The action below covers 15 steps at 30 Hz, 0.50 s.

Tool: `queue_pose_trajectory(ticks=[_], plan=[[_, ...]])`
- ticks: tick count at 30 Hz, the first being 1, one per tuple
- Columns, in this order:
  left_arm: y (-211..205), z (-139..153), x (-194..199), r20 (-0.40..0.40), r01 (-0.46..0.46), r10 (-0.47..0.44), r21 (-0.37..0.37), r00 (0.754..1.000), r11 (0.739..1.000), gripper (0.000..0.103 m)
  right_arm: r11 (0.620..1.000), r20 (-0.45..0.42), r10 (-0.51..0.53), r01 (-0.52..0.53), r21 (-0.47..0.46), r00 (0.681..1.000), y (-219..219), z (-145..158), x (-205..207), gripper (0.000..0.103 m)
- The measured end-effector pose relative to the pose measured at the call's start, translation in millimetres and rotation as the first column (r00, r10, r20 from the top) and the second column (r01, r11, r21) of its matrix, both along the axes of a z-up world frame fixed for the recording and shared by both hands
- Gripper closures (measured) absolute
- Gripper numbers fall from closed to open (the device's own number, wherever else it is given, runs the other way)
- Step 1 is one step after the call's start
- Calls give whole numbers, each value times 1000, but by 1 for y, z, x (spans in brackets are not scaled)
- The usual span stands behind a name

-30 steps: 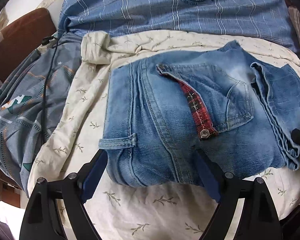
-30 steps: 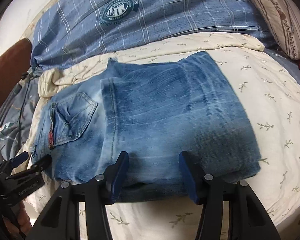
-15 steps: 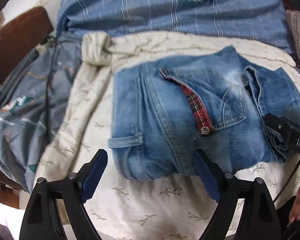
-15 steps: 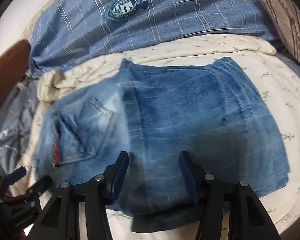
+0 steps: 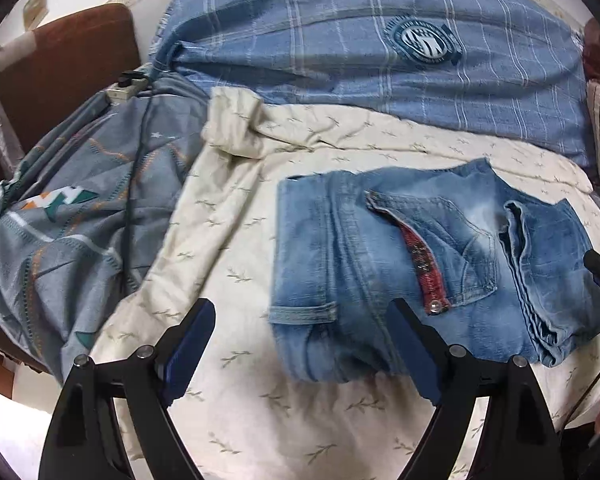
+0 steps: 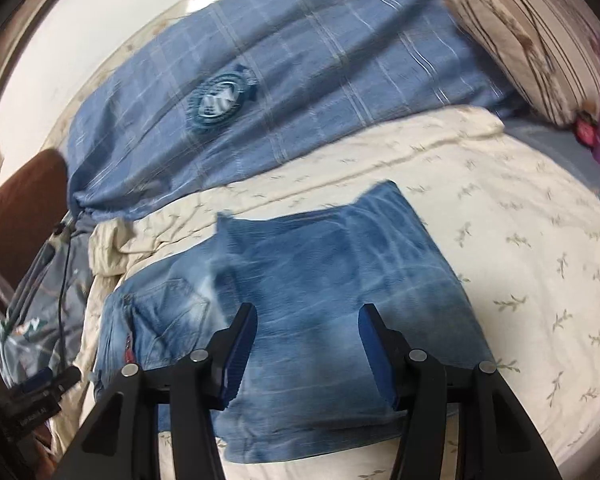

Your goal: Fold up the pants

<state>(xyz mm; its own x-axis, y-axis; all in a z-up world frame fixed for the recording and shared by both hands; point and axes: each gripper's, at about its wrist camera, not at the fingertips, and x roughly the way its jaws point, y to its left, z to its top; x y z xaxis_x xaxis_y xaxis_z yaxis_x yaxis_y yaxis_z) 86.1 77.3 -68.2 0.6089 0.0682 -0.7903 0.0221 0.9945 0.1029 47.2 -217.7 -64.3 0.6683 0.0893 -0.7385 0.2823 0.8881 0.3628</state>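
Observation:
Blue jeans [image 5: 380, 264] lie folded into a compact rectangle on the cream leaf-print sheet [image 5: 260, 420]. The back pocket and a red-lined flap face up, and the folded legs are stacked on the right. My left gripper [image 5: 300, 312] hovers open above the near left corner of the jeans with nothing between its fingers. In the right wrist view the jeans [image 6: 340, 272] spread out flat, and my right gripper [image 6: 307, 314] stands open above their near edge, gripping nothing. Each gripper also shows at the edge of the other's view.
A blue plaid quilt [image 5: 360, 40] covers the far side of the bed. A grey patterned blanket [image 5: 80, 220] with a power strip [image 5: 126, 86] and its cable lies on the left. A striped pillow [image 6: 532, 40] sits at the far right, and a brown headboard [image 5: 68, 60] at the left.
Both grippers have lifted and drawn back from the jeans, which now look smaller and farther off. The left view has shifted left, and the right view has rolled. The jeans stay put.

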Motion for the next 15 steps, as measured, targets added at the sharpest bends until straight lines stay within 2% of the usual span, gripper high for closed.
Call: queue_pose_trajectory(ticks=[3,8,11,15], plan=[[-16,-8,6,-20,30,-30,20,999,999,15,1000,-26,-14,15,17,1000,-6,-3,9,46],[-24,-23,14,-63,47,-44,56,997,997,15,999,-33,0,-1,-34,999,-5,-3,43,46],[-20,-32,20,-87,41,-37,50,996,998,15,998,-67,52,-55,-40,996,1,-14,68,46],[-15,-39,28,-108,29,-28,6,994,1000,15,991,-158,115,-123,-45,981,20,-37,92,47]])
